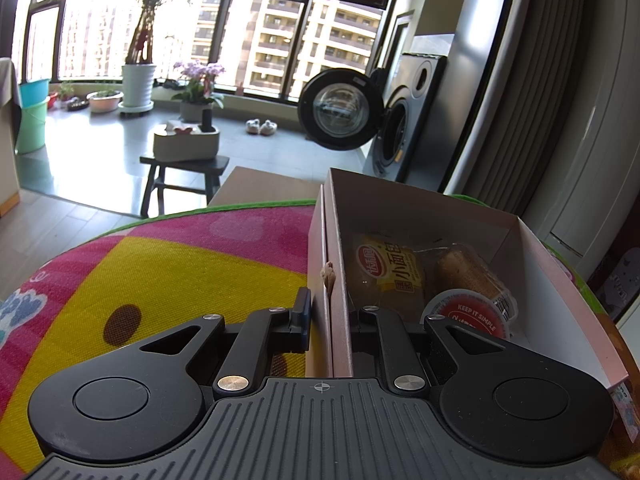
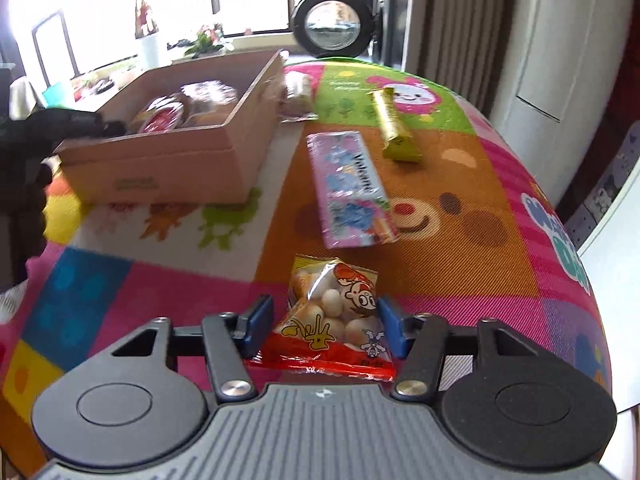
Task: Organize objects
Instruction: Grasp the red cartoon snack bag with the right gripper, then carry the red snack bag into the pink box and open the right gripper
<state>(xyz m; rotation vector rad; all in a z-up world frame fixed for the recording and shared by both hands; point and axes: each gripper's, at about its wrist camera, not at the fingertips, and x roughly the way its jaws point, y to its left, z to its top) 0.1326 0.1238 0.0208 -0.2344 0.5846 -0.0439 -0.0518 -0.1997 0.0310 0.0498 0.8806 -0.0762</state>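
Left gripper (image 1: 330,316): clamped on box (image 1: 320,280) wall.
Right gripper (image 2: 326,326): open around snack bag (image 2: 334,320), pads not touching.

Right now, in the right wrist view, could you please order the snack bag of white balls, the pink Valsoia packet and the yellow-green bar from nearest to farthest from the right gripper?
1. Snack bag: between the right gripper's open fingers.
2. Pink packet: ahead on the mat, centre.
3. Yellow-green bar: farthest, ahead and right.
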